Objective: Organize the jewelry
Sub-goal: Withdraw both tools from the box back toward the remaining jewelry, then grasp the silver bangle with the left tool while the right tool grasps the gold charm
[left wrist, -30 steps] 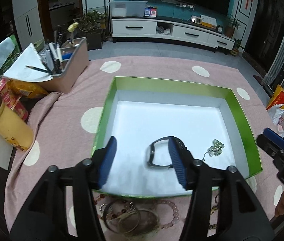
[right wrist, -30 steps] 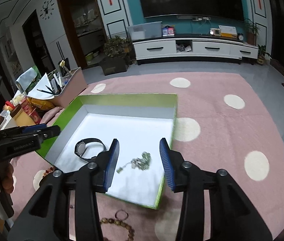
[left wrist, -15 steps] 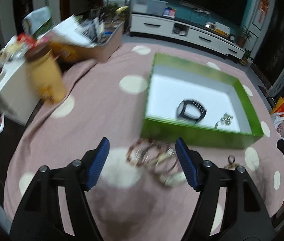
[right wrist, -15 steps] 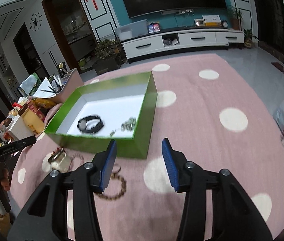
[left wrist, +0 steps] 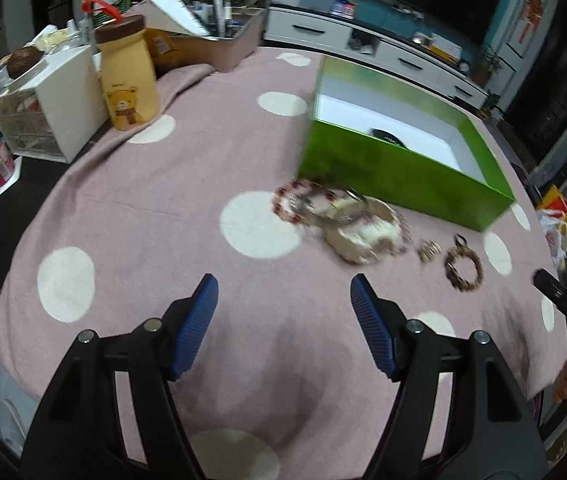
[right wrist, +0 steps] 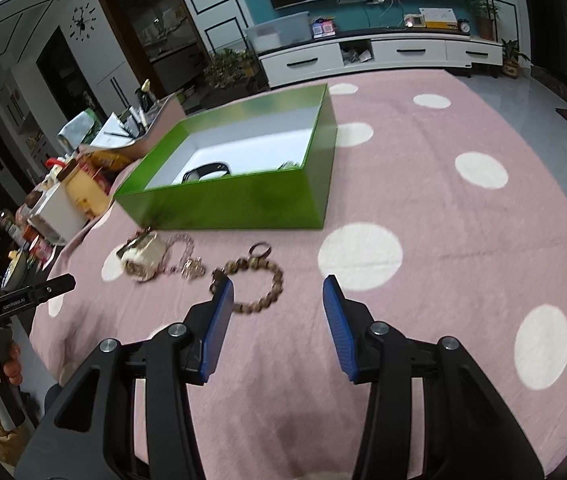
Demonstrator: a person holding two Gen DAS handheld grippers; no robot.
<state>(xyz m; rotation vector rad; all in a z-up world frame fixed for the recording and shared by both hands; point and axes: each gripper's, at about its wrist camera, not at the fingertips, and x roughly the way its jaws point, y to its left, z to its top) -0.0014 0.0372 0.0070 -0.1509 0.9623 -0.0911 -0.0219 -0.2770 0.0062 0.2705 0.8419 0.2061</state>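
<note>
Two hand-held grippers are in view. The left gripper point(left wrist: 283, 292) is held released over bare cloth, with nothing between its blue pads. The right gripper point(right wrist: 277, 292) is likewise released and empty; its left pad stands just before the brown bead bracelet point(right wrist: 261, 286) without gripping it.

One green box point(left wrist: 399, 172) is set on the far side of the cloth. One black wristband point(right wrist: 205, 171) is seen on its white floor; a second small item at the near wall is mostly hidden.

Outside the box, along its near wall, the jewelry is laid out from left to right: one red bead bracelet point(left wrist: 291, 200), one tangled heap of pale bangles and metal rings point(left wrist: 357, 228) whose count cannot be told, one small gold piece point(left wrist: 429, 249), and one brown bead bracelet.

The surface is covered by one pink cloth with white dots point(left wrist: 163, 216). One yellow jar point(left wrist: 127, 76) and one white container point(left wrist: 51, 104) are placed at the far left. Beyond, a living room with one white TV cabinet point(right wrist: 379, 52) and a teal wall is seen.
</note>
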